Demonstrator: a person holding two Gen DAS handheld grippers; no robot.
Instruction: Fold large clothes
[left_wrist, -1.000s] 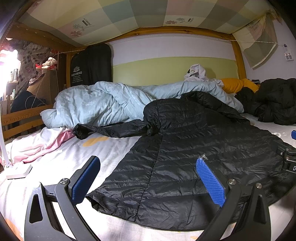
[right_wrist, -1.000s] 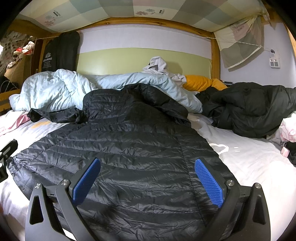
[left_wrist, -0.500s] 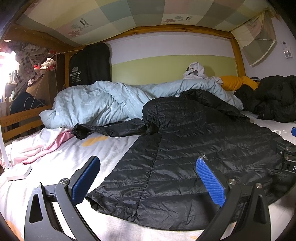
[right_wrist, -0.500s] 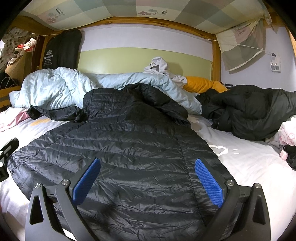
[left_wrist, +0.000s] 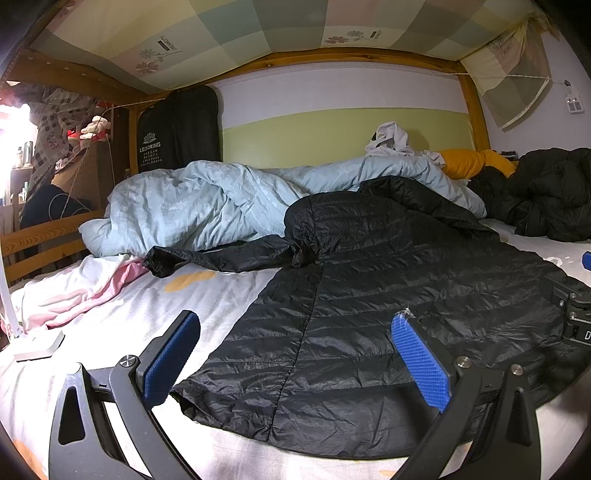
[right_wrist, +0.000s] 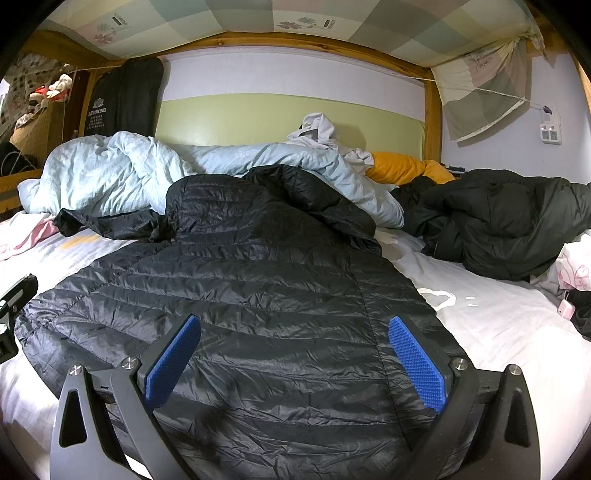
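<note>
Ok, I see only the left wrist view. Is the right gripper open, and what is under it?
Observer: It is open. The right gripper is over the black quilted jacket, near its hem, holding nothing.
Operator: What lies beside the jacket's right edge?
Observer: White sheet, then a small pink object at the far right.
Operator: And by the other coat?
Observer: A pink-and-white cloth lies right of the dark coat.
</note>
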